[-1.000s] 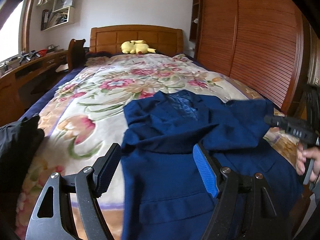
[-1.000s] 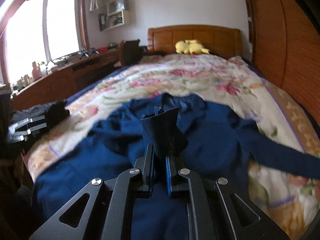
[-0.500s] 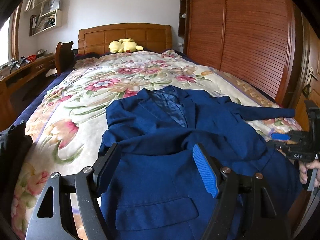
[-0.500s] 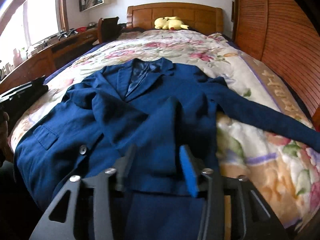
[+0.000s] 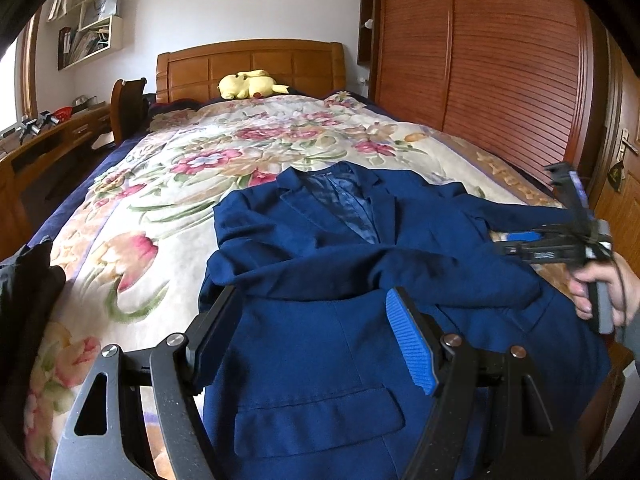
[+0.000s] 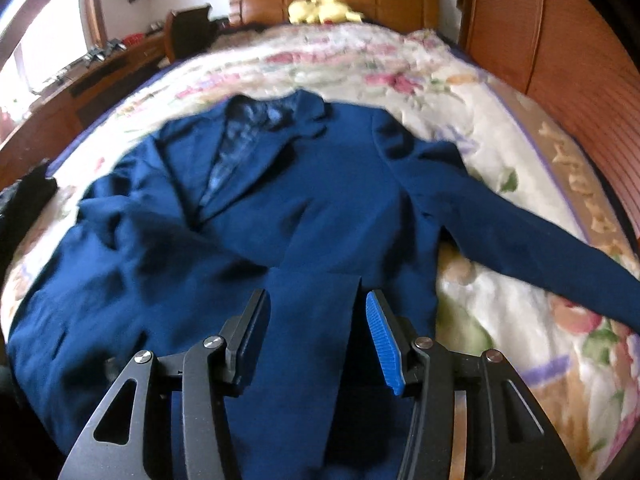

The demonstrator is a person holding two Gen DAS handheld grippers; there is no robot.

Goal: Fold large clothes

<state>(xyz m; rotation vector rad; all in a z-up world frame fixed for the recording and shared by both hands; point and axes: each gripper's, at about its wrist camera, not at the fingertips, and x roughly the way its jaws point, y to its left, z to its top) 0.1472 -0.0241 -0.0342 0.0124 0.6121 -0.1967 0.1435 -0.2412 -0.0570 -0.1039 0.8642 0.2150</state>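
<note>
I have the navy blazer (image 5: 360,264) lying face up on the bed's floral blanket (image 5: 168,184), collar toward the wooden headboard (image 5: 248,64), hem at the near edge. One sleeve lies folded across the chest; the other stretches out flat toward the wardrobe (image 6: 580,52) side of the bed — plain in the right wrist view. My left gripper (image 5: 308,332) hovers over the lower front of the blazer, above the flap pocket, its fingers (image 5: 410,346) spread wide with nothing between them. My right gripper (image 6: 316,336) hangs over the hem, fingers (image 6: 382,342) also apart and not pinching the cloth; that view is blurred. A yellow plush toy (image 5: 250,84) rests by the headboard, and a dark garment (image 5: 24,284) sits at the bed's left edge.
</note>
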